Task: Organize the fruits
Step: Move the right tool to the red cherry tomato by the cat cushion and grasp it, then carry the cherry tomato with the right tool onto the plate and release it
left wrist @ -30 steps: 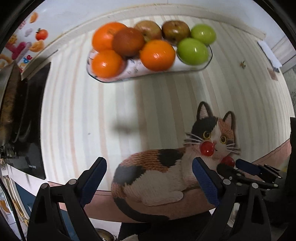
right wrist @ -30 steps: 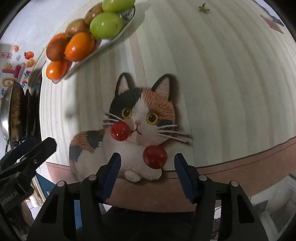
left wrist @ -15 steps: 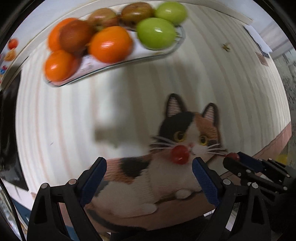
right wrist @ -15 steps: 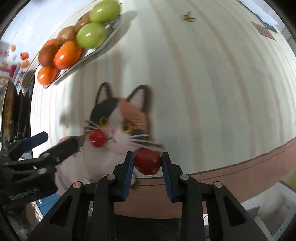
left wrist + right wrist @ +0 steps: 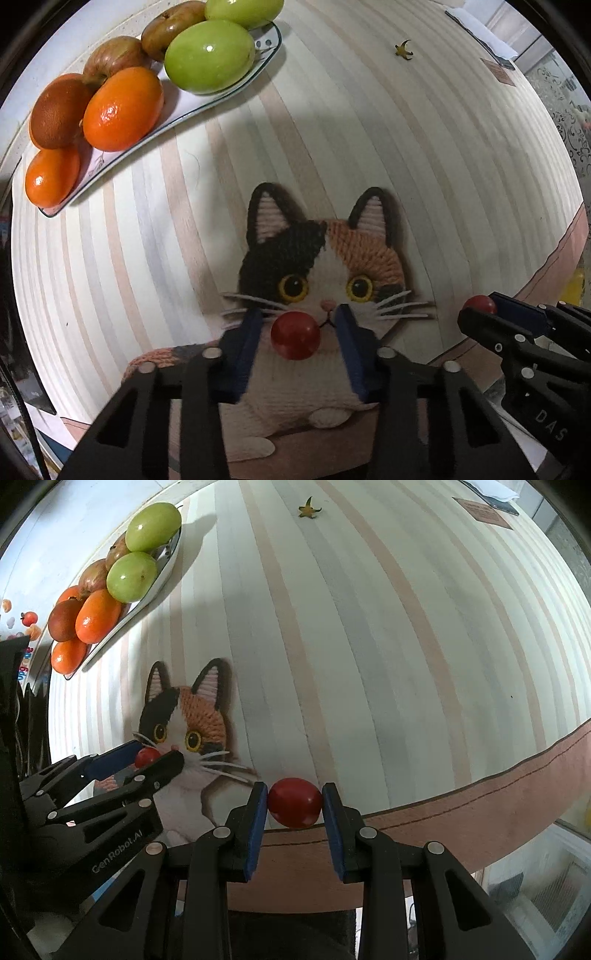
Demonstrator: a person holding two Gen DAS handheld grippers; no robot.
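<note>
My left gripper [image 5: 297, 334] has its blue pads around a red cherry tomato [image 5: 294, 335] over the cat picture [image 5: 321, 273]; small gaps still show on both sides. It also shows in the right wrist view [image 5: 155, 757] with that tomato [image 5: 147, 757]. My right gripper [image 5: 294, 805] is shut on a second red tomato [image 5: 294, 803], and shows in the left wrist view [image 5: 480, 310] with it [image 5: 479, 305]. A white plate [image 5: 229, 96] at the far left holds oranges [image 5: 122, 109], green apples [image 5: 208, 55] and brownish apples [image 5: 173, 26].
The striped tablecloth [image 5: 369, 646] covers the table, with a pink border [image 5: 480, 805] at the near edge. A small dry stem [image 5: 309, 509] lies at the far side. Dark kitchenware [image 5: 22, 709] stands beyond the left edge.
My left gripper has moved in over the cat's face and closed from wide open to around the tomato. My right gripper, shut on its tomato, has shifted right.
</note>
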